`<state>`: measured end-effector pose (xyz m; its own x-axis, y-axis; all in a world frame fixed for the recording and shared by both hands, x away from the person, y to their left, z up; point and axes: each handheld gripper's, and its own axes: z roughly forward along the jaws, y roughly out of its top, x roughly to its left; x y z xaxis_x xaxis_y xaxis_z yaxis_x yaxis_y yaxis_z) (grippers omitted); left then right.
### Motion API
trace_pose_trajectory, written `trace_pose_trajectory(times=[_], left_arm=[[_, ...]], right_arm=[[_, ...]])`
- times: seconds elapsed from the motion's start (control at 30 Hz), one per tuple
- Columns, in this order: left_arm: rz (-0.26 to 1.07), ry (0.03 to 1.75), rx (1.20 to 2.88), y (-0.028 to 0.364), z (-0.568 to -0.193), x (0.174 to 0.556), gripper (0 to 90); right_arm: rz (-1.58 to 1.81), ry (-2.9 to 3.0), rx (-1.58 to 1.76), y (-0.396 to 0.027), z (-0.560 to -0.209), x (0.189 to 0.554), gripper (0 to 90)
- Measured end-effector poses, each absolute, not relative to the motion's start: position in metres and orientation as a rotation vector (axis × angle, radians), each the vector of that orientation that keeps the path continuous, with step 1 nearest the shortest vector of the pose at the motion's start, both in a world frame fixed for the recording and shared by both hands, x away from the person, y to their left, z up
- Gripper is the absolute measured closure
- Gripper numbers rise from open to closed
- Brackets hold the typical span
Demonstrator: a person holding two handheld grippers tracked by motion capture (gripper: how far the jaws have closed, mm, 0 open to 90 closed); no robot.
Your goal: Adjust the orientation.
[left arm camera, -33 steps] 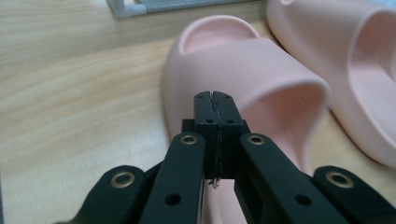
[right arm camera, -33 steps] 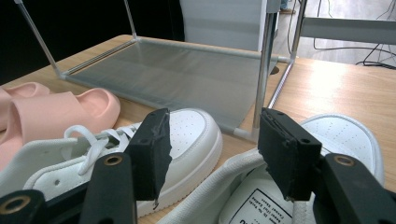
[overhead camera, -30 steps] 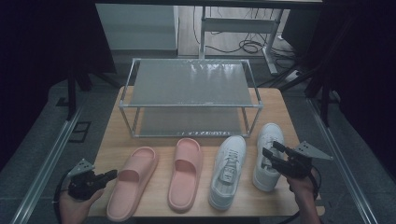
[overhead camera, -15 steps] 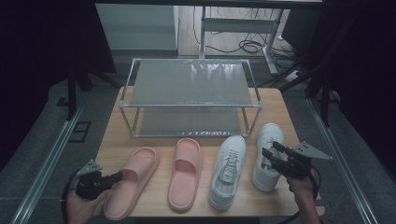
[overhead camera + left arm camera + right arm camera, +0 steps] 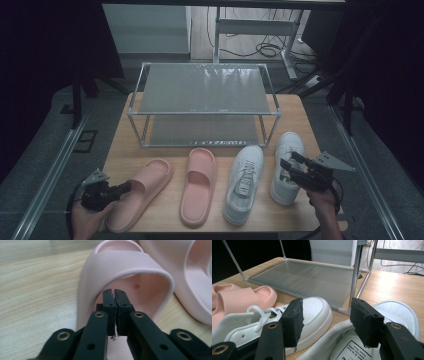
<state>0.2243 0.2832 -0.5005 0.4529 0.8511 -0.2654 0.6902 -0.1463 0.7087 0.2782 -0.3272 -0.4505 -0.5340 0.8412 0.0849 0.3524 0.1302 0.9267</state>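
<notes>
Two pink slippers and two white sneakers lie in a row on the wooden table. My left gripper reaches over the heel end of the left pink slipper, tips just under its strap. Its jaws have just been opening a hair, but they look shut with nothing between them. The other pink slipper lies beside it. My right gripper stands open over the heel of the right sneaker. The left sneaker lies alongside.
A two-tier metal shoe rack with mesh shelves stands at the back of the table, both shelves bare. Cables and a desk frame lie on the floor behind. The table's front edge is close to the shoes' heels.
My left gripper has edged to the right, its tips coming in over the left slipper's heel. The right gripper and the shoes have kept still.
</notes>
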Motion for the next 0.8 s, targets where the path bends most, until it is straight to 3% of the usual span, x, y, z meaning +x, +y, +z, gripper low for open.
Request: trace_pose_trajectory(times=[0.33, 0.8], left_arm=[[0.249, 1.273, 1.870, 0.281, -0.493, 0.208, 71.0], [0.228, 1.250, 1.908, 0.266, -0.497, 0.201, 64.3]], right_arm=[[1.396, 1.946, 1.144, -0.327, -0.450, 0.277, 44.4], [1.404, 1.933, 1.141, -0.328, -0.446, 0.276, 44.4]])
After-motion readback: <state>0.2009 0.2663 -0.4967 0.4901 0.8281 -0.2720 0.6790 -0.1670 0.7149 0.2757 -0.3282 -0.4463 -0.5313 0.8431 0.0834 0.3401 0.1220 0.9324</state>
